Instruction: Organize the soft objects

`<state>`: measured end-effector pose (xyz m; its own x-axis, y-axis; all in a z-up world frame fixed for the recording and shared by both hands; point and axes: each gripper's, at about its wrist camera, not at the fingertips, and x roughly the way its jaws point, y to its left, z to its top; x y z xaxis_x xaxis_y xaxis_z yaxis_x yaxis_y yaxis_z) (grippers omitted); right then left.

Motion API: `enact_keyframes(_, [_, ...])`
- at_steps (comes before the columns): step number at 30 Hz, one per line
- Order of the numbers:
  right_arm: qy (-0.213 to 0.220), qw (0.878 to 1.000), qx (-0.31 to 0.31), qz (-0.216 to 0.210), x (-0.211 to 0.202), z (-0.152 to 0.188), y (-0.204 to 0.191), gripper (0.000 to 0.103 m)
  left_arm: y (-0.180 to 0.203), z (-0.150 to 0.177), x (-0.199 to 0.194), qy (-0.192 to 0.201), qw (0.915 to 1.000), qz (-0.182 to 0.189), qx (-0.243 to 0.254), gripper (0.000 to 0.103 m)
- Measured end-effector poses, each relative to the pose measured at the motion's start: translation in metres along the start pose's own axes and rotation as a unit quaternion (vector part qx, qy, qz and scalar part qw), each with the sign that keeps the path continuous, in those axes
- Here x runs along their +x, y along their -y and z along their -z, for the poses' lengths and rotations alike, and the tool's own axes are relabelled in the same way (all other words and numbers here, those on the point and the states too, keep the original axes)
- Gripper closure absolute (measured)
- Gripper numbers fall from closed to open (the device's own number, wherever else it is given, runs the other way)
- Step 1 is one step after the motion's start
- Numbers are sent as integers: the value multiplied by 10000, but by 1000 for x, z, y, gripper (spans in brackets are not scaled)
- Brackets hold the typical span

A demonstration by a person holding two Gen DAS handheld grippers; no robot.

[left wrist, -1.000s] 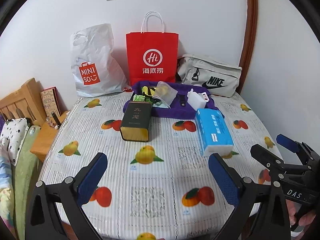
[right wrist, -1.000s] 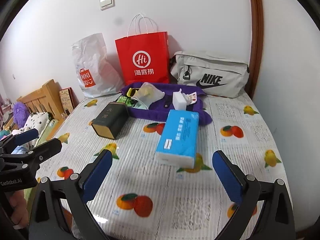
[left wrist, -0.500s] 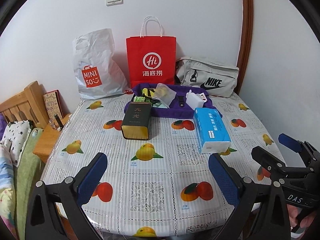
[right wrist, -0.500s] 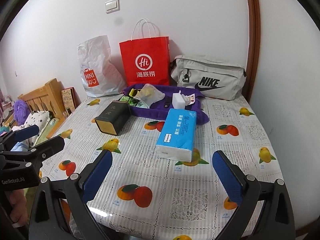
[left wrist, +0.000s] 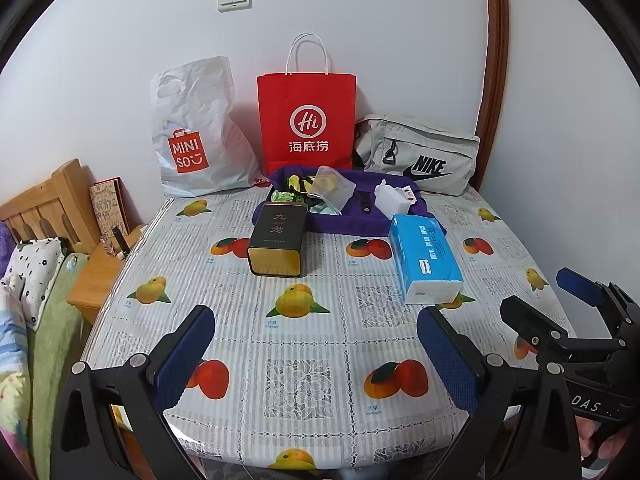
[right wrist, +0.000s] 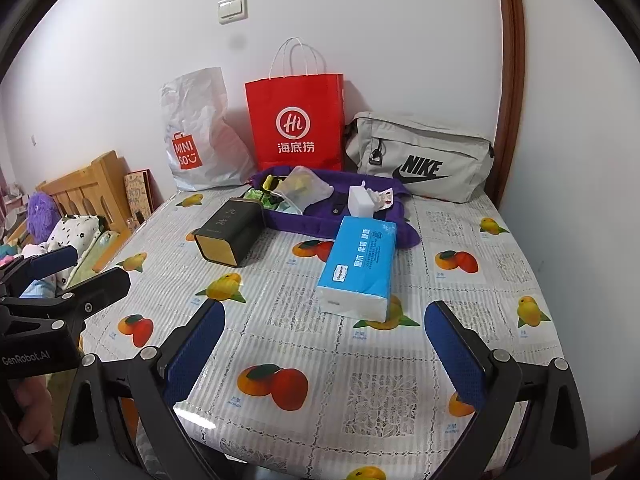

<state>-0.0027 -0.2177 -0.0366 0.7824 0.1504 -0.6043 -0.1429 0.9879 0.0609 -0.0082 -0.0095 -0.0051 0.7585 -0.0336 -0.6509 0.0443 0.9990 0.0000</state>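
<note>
Left black two-finger gripper with blue padded fingers [left wrist: 316, 356]: jaws spread wide, nothing between them, held level and pointing forward. Right black two-finger gripper with blue padded fingers [right wrist: 326, 354]: jaws likewise wide apart and empty, alongside the left. A hand [right wrist: 28, 408] grips the left handle.

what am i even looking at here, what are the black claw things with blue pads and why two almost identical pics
Those claws are two hand-held grippers, one in each of a person's hands, with a fisheye camera on each. One picture looks along the left gripper, the other along the right gripper. Both are open and hold nothing. Each also shows at the edge of the other's view. On the fruit-print table lie a blue tissue pack, a dark tin and a purple bag with small items on it. Three bags stand behind, against the wall.
</note>
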Motion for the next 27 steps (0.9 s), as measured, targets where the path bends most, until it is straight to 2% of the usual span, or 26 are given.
enact_keyframes(27, [-10, 10000, -35, 18, 1, 2, -2, 4, -3, 2, -2, -4, 10000, -36, -35, 1])
